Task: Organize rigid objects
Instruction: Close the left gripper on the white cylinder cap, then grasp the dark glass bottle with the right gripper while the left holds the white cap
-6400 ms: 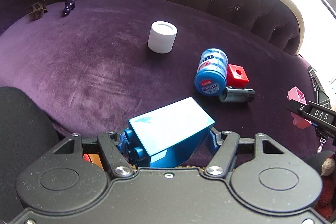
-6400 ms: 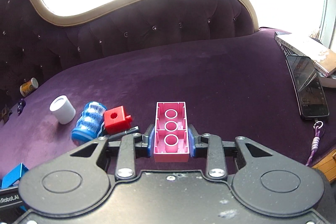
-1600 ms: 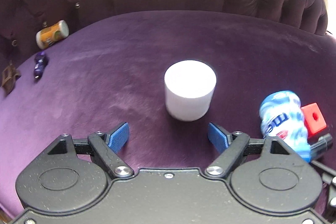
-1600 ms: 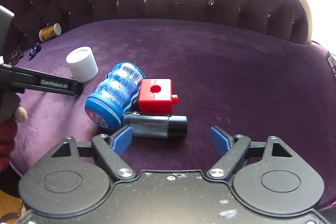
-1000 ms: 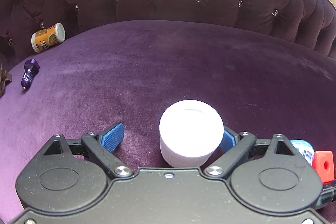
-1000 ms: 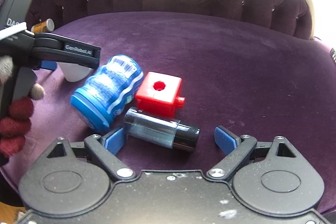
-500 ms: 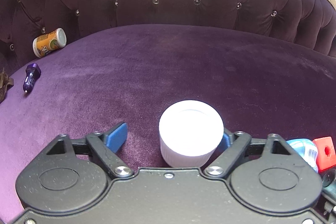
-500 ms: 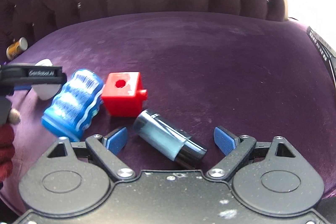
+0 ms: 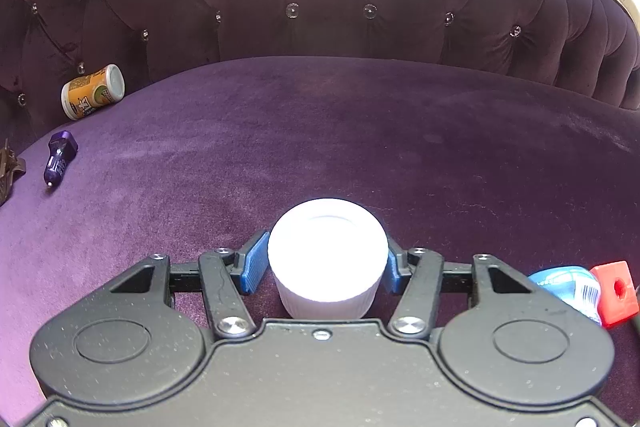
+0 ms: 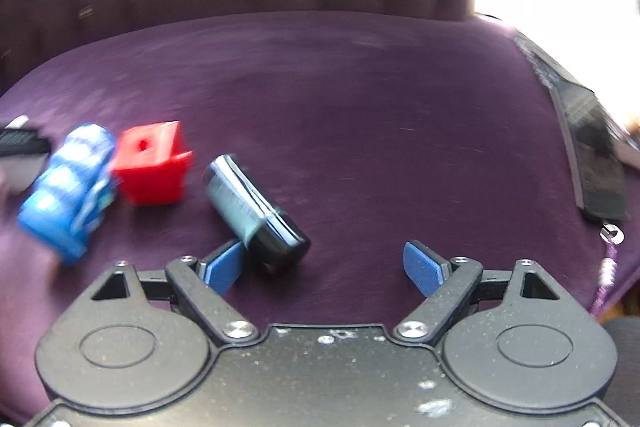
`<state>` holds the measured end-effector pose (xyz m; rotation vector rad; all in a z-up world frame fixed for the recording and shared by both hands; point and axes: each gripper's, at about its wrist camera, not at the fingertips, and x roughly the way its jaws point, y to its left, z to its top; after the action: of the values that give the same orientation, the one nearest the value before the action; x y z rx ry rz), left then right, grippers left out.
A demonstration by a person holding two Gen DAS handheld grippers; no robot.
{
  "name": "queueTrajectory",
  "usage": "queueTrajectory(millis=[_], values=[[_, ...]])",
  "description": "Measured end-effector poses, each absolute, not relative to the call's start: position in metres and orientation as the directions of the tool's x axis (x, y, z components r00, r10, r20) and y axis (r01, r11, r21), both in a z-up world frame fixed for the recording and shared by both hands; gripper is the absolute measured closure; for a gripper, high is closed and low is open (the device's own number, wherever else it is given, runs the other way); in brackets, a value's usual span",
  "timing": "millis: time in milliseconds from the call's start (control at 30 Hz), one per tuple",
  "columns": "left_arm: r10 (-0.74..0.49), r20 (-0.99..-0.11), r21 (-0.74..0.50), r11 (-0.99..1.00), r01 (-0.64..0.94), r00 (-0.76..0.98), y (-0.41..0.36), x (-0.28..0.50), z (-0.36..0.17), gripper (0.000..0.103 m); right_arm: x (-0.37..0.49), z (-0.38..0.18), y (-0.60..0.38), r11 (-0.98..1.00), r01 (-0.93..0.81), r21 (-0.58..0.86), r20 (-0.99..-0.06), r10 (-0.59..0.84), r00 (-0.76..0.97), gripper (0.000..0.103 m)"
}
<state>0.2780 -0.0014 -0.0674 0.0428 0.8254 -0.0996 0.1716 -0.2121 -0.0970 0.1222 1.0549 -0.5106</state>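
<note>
My left gripper [image 9: 325, 265] is shut on a white ribbed cap [image 9: 328, 255] that stands on the purple velvet sofa seat [image 9: 360, 131]. My right gripper [image 10: 324, 267] is open and empty just above the seat. A dark cylinder with a grey-blue body [image 10: 254, 209] lies beside its left fingertip [image 10: 222, 267]. A red cube with a hole [image 10: 154, 163] and a blue bottle [image 10: 68, 187] lie on their sides to the left of it. Both also show at the right edge of the left wrist view: cube [image 9: 614, 291], bottle [image 9: 568, 289].
A yellow-labelled can [image 9: 92, 91] and a purple car charger [image 9: 60, 157] lie at the seat's far left by the tufted backrest [image 9: 360, 7]. A black phone with a strap [image 10: 592, 155] lies at the seat's right edge. The right wrist view is motion-blurred.
My left gripper's jaws closed onto the white cap. My right gripper swung to the right, so the cylinder, cube and bottle slid left in its view.
</note>
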Motion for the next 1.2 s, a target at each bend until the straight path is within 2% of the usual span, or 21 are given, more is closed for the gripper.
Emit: queueTrajectory(millis=[167, 267, 367, 500, 700, 800, 900, 967, 1033, 1133, 1200], values=[[-0.059, -0.733, 0.012, 0.995, 0.099, 0.678, -0.003, 0.277, -0.068, 0.046, 0.173, -0.096, -0.230, 0.848, 0.528, -0.042, -0.873, -0.289, 0.394, 0.021], [-0.058, -0.735, 0.004, 0.996, 0.090, 0.676, -0.001, 0.278, -0.068, 0.044, 0.182, -0.096, -0.225, 0.867, 0.498, -0.035, -0.856, -0.283, 0.432, 0.026], [-0.059, -0.737, -0.002, 0.996, 0.085, 0.673, 0.000, 0.278, -0.067, 0.043, 0.187, -0.097, -0.223, 0.891, 0.452, 0.047, -0.867, -0.189, 0.462, 0.028], [-0.057, -0.740, -0.006, 0.997, 0.078, 0.671, 0.001, 0.279, -0.067, 0.040, 0.183, -0.087, -0.214, 0.916, 0.385, 0.111, -0.833, -0.126, 0.539, 0.033], [-0.065, -0.745, -0.025, 0.997, 0.069, 0.664, 0.003, 0.281, -0.068, 0.039, 0.183, -0.081, -0.227, 0.823, 0.557, -0.109, -0.760, -0.430, 0.488, 0.026], [-0.072, -0.748, -0.032, 0.997, 0.073, 0.660, 0.006, 0.282, -0.069, 0.038, 0.195, -0.082, -0.248, 0.798, 0.593, -0.107, -0.757, -0.452, 0.472, 0.020], [-0.073, -0.748, -0.031, 0.997, 0.075, 0.660, 0.007, 0.283, -0.069, 0.037, 0.203, -0.097, -0.264, 0.802, 0.594, -0.056, -0.813, -0.382, 0.439, 0.019], [-0.071, -0.748, -0.028, 0.997, 0.075, 0.660, 0.007, 0.284, -0.070, 0.037, 0.208, -0.101, -0.272, 0.810, 0.586, 0.020, -0.864, -0.281, 0.418, 0.021], [-0.071, -0.748, -0.029, 0.997, 0.074, 0.659, 0.006, 0.284, -0.070, 0.036, 0.205, -0.096, -0.260, 0.854, 0.519, 0.028, -0.859, -0.245, 0.450, 0.022], [-0.070, -0.748, -0.026, 0.997, 0.077, 0.660, 0.006, 0.284, -0.071, 0.036, 0.196, -0.088, -0.246, 0.906, 0.394, 0.156, -0.859, -0.072, 0.507, 0.024], [-0.072, -0.749, -0.030, 0.997, 0.075, 0.659, 0.006, 0.284, -0.070, 0.036, 0.193, -0.078, -0.238, 0.930, 0.326, 0.169, -0.831, -0.043, 0.555, 0.024]])
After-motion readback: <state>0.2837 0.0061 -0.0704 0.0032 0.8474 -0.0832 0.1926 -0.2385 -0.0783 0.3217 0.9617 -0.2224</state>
